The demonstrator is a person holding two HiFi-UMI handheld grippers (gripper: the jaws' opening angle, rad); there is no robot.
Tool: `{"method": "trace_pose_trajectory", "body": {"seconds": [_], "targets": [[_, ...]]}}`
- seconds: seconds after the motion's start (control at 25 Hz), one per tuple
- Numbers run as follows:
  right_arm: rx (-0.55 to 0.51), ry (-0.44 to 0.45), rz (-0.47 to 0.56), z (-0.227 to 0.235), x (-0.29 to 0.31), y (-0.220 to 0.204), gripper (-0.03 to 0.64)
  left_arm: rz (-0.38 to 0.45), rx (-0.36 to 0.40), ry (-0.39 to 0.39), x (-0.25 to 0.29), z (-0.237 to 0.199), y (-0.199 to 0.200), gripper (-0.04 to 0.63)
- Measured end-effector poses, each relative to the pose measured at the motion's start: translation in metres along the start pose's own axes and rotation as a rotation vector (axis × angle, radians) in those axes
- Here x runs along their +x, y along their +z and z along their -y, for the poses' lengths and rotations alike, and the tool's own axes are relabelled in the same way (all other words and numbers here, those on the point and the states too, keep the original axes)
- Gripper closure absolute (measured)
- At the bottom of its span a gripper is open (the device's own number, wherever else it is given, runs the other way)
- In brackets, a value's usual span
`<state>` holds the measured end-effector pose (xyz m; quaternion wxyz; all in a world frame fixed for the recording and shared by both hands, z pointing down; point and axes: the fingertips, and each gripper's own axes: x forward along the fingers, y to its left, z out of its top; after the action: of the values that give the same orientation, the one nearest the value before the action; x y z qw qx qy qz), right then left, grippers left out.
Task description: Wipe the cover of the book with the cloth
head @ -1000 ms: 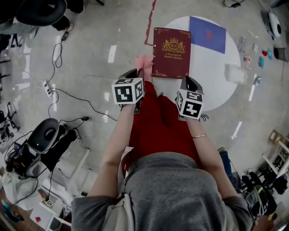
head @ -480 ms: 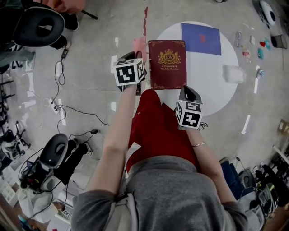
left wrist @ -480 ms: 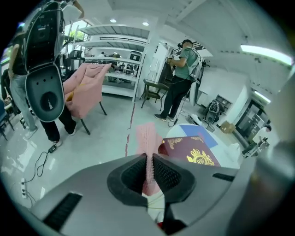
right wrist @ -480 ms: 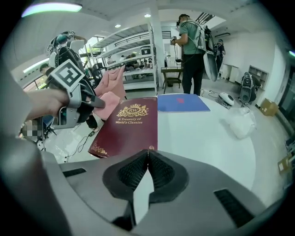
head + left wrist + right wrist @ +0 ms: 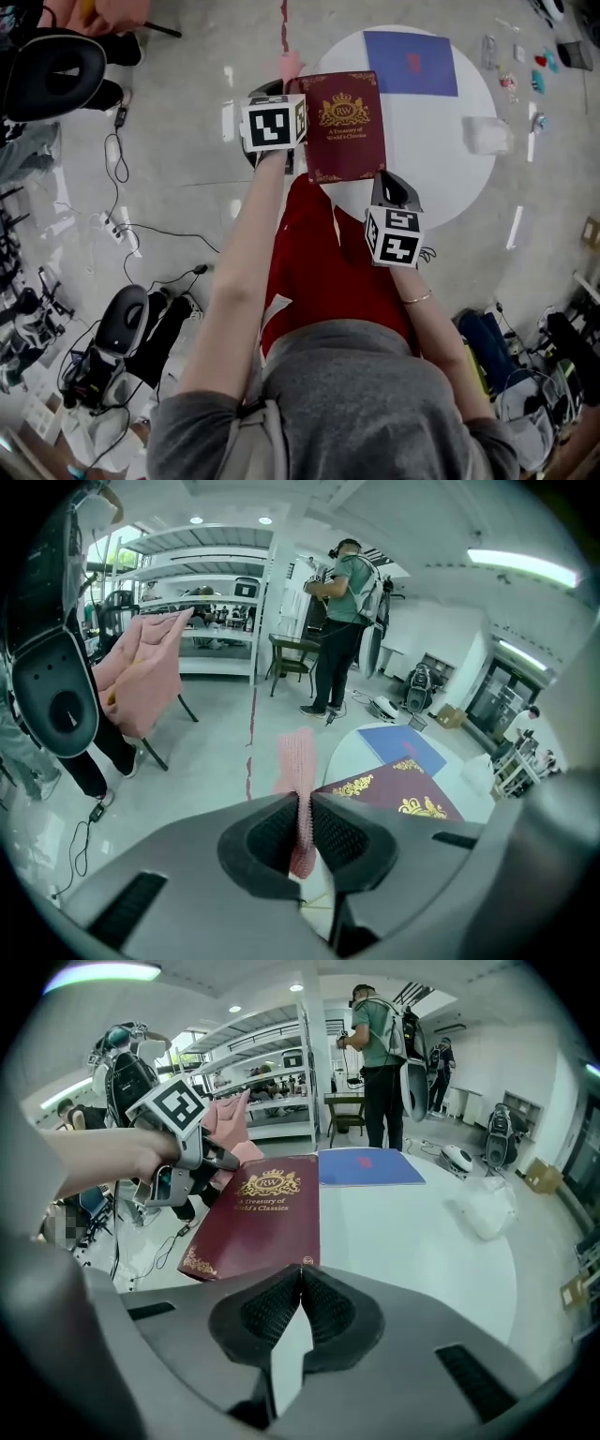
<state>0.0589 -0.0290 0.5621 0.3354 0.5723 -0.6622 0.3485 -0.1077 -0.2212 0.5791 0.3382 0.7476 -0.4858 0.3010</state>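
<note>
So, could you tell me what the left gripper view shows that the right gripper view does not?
Only the left gripper view shows the left gripper's tongs shut on the pink cloth, seen close up. Only the right gripper view shows the right gripper's tongs shut on nothing, and the title printed on the book. Both show the book's dark red cover, the blue sheet beyond it and the round white table.
</note>
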Motion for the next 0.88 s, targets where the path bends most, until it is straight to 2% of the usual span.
{"method": "trace_pose_trajectory", "body": {"seconds": [0.2, 0.44, 0.88], "targets": [[-0.017, 0.008, 0.003, 0.004, -0.003, -0.001, 0.588, -0.004, 0.031, -0.007, -0.011, 0.016, -0.013, 0.561], [-0.019, 0.017, 0.002, 0.001, -0.001, -0.001, 0.588, -0.023, -0.007, -0.040, -0.033, 0.027, -0.047, 0.561], [-0.064, 0.030, 0.015, -0.003, -0.001, -0.003, 0.588, -0.040, -0.030, -0.048, -0.069, 0.051, -0.101, 0.561]]}}
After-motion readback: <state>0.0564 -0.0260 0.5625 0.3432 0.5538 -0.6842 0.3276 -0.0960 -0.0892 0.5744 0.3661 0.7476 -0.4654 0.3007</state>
